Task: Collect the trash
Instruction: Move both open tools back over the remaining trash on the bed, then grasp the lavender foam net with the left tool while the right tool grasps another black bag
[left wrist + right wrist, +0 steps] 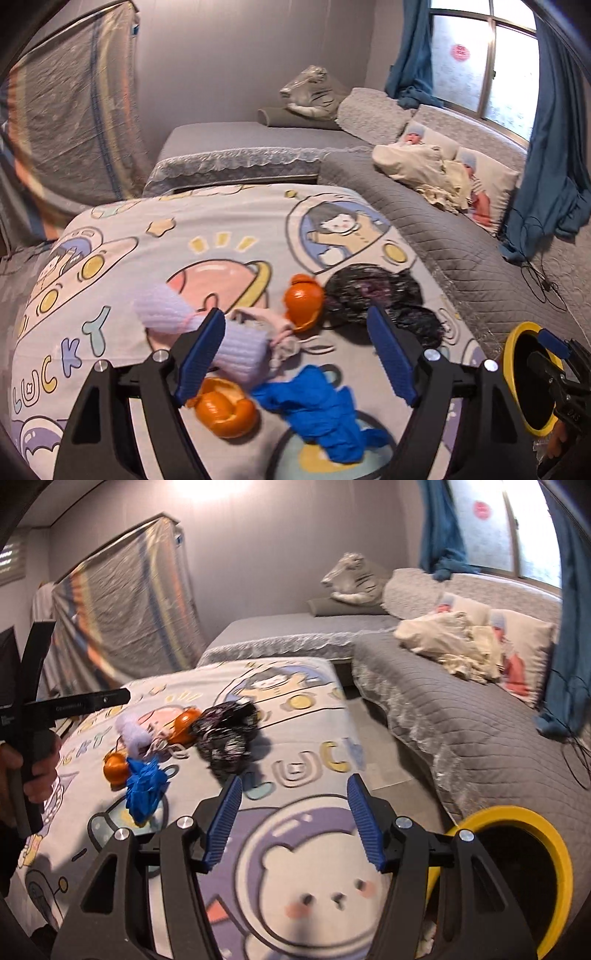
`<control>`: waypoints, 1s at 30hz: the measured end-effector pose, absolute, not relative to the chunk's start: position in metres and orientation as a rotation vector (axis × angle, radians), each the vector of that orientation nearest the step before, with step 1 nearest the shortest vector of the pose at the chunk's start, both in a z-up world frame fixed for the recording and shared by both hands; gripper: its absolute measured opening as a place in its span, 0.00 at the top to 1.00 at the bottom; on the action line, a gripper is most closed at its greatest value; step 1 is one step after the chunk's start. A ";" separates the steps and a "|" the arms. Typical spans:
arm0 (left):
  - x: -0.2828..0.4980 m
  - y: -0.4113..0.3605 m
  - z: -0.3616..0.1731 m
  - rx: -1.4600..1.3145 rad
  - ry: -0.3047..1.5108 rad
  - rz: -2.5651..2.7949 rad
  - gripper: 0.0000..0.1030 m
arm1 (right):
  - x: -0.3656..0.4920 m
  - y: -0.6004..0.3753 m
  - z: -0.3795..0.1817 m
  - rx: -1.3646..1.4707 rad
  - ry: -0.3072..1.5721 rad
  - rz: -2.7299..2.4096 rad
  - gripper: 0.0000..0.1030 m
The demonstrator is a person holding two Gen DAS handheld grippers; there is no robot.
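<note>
Trash is seen heaped on a cartoon-print cover point(229, 236) over what is judged a desk, lower centre of the left view. Noted: blue glove point(317, 410), two orange peels point(225, 410) point(303, 306), lilac foam sleeve point(199, 332), black crumpled bag point(373, 295). A yellow-rimmed bin point(517, 819) is seen at lower right of the right view.

Left tool point(295, 354): jaws spread wide, nothing pinched; glove and near peel lie below it in the frame. Right tool point(295, 819): jaws spread, empty, over bare cover, well apart from the heap.

Handling, judged: all items light. Glove limp, likely slippery; best pinched at a bunched fold. Peels curved, semi-stiff, tearable; to be gripped across a rim edge. Foam sleeve soft and compressible; mid-length hold advised. Bag thin, crinkly; taken at a raised crease.
</note>
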State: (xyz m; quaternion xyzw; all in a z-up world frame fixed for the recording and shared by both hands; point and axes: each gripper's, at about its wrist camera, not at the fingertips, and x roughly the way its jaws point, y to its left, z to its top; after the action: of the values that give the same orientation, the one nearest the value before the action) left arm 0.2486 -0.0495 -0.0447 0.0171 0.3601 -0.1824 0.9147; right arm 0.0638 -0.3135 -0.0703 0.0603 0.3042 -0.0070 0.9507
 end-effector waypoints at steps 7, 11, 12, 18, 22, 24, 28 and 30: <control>0.260 -0.012 -0.068 0.020 0.781 -0.338 0.25 | 0.100 -0.281 -0.083 0.040 0.653 0.057 0.41; 0.265 0.000 -0.082 0.058 0.802 -0.296 0.22 | 0.114 -0.271 -0.089 -0.012 0.659 0.075 0.41; 0.266 0.001 -0.086 0.059 0.815 -0.293 0.22 | 0.117 -0.269 -0.091 -0.023 0.661 0.081 0.41; 0.265 -0.008 -0.092 0.084 0.835 -0.315 0.22 | 0.137 -0.264 -0.098 -0.037 0.678 0.120 0.38; 0.268 -0.022 -0.092 0.122 0.837 -0.326 0.22 | 0.146 -0.261 -0.101 -0.049 0.687 0.140 0.37; 0.270 -0.029 -0.095 0.146 0.839 -0.321 0.22 | 0.149 -0.259 -0.103 -0.058 0.692 0.146 0.37; 0.278 -0.031 -0.104 0.163 0.878 -0.297 0.22 | 0.156 -0.259 -0.107 -0.071 0.704 0.152 0.37; 0.281 -0.031 -0.109 0.178 0.894 -0.276 0.22 | 0.159 -0.259 -0.107 -0.074 0.706 0.155 0.37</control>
State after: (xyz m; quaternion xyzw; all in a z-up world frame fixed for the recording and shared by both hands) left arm 0.2814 -0.0312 -0.1089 0.0856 0.4302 -0.1329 0.8888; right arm 0.1589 -0.2593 -0.1073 -0.0363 0.3455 0.0756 0.9347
